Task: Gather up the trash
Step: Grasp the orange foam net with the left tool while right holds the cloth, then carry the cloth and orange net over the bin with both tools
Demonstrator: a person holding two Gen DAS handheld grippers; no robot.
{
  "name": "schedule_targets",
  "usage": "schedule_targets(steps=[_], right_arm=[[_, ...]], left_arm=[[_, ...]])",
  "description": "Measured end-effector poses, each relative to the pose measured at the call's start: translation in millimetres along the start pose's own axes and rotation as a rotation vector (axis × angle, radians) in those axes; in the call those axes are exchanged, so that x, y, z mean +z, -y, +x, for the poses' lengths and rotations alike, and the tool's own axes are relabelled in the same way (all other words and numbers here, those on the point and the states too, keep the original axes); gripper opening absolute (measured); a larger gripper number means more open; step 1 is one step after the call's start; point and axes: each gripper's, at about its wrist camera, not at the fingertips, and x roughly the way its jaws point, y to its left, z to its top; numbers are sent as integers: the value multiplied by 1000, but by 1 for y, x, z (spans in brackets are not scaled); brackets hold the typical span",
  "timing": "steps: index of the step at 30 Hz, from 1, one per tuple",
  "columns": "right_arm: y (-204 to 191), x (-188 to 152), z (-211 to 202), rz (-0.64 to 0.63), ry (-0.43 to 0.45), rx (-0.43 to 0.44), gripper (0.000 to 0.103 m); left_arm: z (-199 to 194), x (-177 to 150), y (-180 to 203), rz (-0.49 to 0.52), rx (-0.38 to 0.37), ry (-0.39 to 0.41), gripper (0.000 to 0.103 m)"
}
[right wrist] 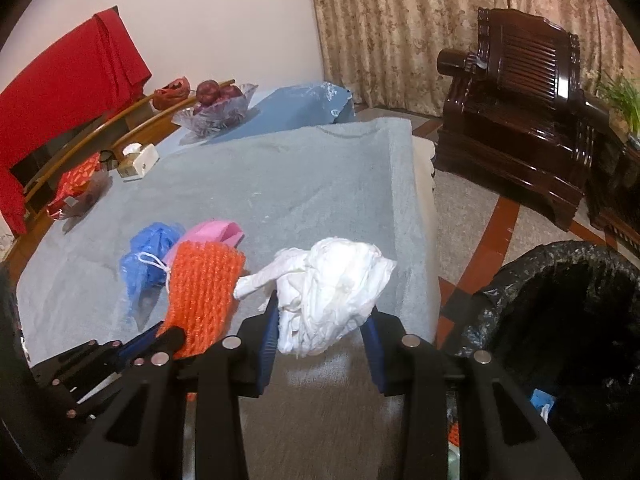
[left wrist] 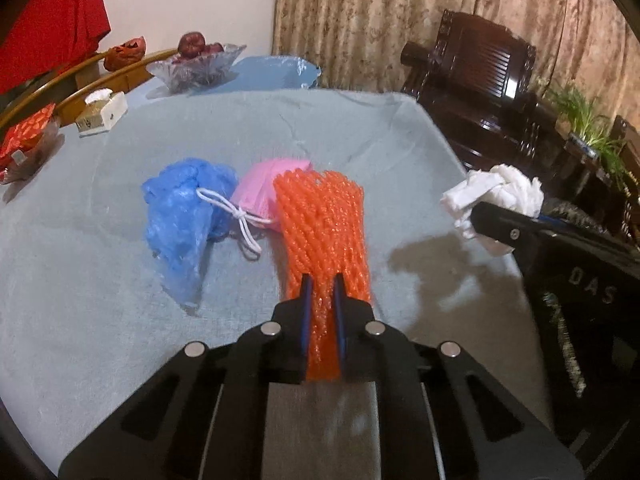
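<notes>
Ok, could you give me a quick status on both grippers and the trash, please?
Left gripper shut on orange foam net. Right gripper shut on white crumpled paper. Blue bag, pink mask on table. Bin right, unobstructed.

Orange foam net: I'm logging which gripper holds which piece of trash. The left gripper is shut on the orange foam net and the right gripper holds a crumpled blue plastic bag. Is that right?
Not quite. The left gripper is shut on the orange foam net, but the right gripper holds a crumpled white plastic bag, as the right wrist view shows. The blue plastic bag lies on the table.
</notes>
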Motion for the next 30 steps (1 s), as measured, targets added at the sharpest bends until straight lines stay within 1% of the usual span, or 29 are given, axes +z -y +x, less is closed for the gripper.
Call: schedule_targets(steps=[7,15,23,30], right_arm=[[2,3,-30,-10,43,14,38],[12,-2,-74,-14,83,12,38],[38,-6,-121,-1,128,-23,38],[72,-15,-154,33,154,-74,38]], left_arm=[[-40,8,4,-7,-9,58,9],[-75,15,28,15,-32,105,9],[-100,16,70,52,-86,134,9],[-108,14,114,97,-152,136,9]])
